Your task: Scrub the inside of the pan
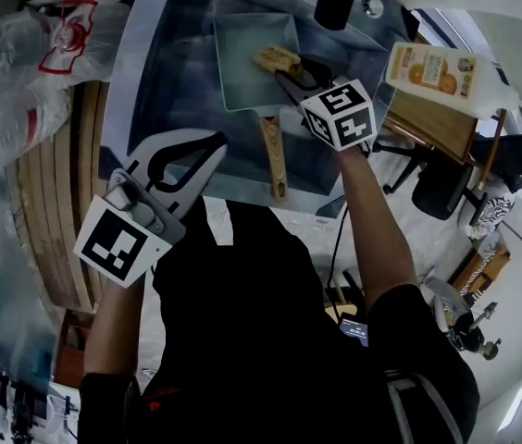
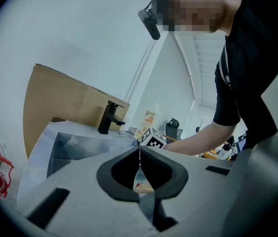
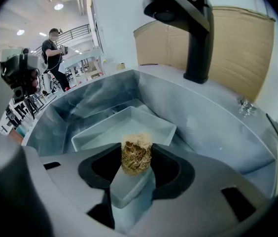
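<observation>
The right claw [image 1: 291, 72] was clamped on a tan fibrous scrubbing pad [image 3: 136, 154]. It held the pad over the right side of the square pale-blue pan [image 1: 242, 58], probably so the pad's free end could rub the pan's floor. The pan lay flat in the stainless steel sink [image 1: 164, 72], its wooden handle [image 1: 274, 155] pointing toward the person. The left claw [image 1: 207, 148] hung at the sink's near left rim, jaws together on nothing, apparently parked clear rather than steadying the handle. Whether the pad touched the pan could not be told. In the right gripper view the claw hid the pan's near corner.
</observation>
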`<state>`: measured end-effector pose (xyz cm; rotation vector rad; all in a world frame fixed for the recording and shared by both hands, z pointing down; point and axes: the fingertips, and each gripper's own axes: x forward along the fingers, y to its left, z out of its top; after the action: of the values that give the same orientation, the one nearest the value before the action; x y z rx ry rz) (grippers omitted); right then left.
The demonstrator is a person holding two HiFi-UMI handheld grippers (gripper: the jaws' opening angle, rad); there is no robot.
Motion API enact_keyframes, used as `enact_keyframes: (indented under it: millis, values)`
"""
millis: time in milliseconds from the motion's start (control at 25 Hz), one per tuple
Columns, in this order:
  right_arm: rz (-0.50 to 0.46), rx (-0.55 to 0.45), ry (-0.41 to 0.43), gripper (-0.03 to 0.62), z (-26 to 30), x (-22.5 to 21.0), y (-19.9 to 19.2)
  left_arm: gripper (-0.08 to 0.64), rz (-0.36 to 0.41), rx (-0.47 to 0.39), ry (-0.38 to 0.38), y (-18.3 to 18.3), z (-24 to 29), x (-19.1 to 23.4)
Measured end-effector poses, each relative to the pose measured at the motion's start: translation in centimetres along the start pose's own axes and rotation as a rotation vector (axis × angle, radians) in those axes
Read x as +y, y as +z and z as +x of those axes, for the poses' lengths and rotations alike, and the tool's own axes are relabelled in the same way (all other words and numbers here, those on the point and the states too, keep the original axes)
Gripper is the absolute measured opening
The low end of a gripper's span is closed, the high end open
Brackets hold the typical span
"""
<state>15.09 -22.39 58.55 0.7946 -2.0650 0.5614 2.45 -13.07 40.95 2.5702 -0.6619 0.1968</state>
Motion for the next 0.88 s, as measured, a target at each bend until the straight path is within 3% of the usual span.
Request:
enact_keyframes:
  millis: [520,880]
  values:
    - [0.006,0.018,-0.038,0.186,-1.0,-2.0,-1.1,0.025,-0.005,-0.004,0.009,0.4,0.6,-0.6]
    - [-0.027,-0.028,0.028,0.186,-1.5,2.0,1.9,0.025,-0.002,-0.026,0.032,0.7,-1.6,0.1]
